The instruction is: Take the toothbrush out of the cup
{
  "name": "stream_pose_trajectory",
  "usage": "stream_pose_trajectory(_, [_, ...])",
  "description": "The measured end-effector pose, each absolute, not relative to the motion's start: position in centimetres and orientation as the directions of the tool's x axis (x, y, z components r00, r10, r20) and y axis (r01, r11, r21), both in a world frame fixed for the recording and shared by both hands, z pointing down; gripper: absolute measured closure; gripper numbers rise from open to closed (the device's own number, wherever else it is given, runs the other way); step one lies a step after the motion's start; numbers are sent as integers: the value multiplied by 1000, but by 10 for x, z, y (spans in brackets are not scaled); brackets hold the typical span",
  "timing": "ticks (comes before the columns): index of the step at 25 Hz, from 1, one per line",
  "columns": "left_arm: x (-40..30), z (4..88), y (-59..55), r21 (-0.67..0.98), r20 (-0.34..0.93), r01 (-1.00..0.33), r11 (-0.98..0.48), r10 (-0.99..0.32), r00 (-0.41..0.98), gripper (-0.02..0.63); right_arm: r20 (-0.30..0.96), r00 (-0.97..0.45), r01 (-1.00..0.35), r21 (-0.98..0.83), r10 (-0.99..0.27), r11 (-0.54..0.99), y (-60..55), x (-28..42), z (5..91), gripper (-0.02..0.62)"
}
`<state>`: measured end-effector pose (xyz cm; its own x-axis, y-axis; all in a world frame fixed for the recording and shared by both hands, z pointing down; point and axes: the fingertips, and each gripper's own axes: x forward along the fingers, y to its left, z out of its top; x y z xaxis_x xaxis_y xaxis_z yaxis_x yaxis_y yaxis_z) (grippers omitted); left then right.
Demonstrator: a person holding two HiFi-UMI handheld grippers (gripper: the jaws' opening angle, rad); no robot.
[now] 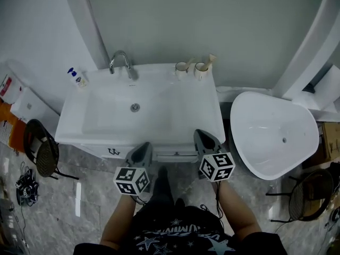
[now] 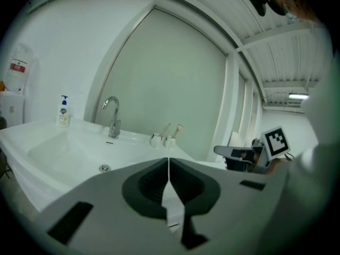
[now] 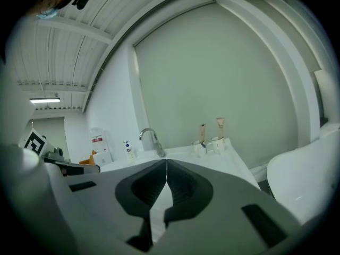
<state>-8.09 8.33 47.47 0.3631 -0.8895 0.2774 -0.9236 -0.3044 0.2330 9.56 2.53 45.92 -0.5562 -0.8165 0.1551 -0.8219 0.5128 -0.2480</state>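
Observation:
Two white cups stand side by side at the back right corner of the white sink counter. A pale upright item sticks out of each, the left one slim, the right one wider at the top. Which of them is the toothbrush I cannot tell. My left gripper and right gripper hover at the counter's front edge, far from the cups. In the gripper views both pairs of jaws, left and right, are shut with nothing between them.
A chrome faucet rises behind the basin with its drain. A soap pump bottle stands at the back left. A white tub sits right of the vanity. Dark chairs stand on both sides.

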Motion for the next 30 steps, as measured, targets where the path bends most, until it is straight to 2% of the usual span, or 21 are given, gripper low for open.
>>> stream_pose_trajectory(22, [-144, 476, -112, 301, 278, -873, -383, -841, 465, 586, 186, -438, -885, -263, -879, 385, -165, 52, 456, 583])
stream_pose_trajectory(28, [-156, 483, -142, 306, 322, -864, -399, -811, 489, 586, 196, -432, -890, -250, -880, 381, -199, 48, 459, 581])
stream_pose_trajectory(30, [-157, 484, -153, 308, 320, -859, -409, -806, 499, 586, 202, -423, -895, -247, -883, 372, -211, 49, 461, 558])
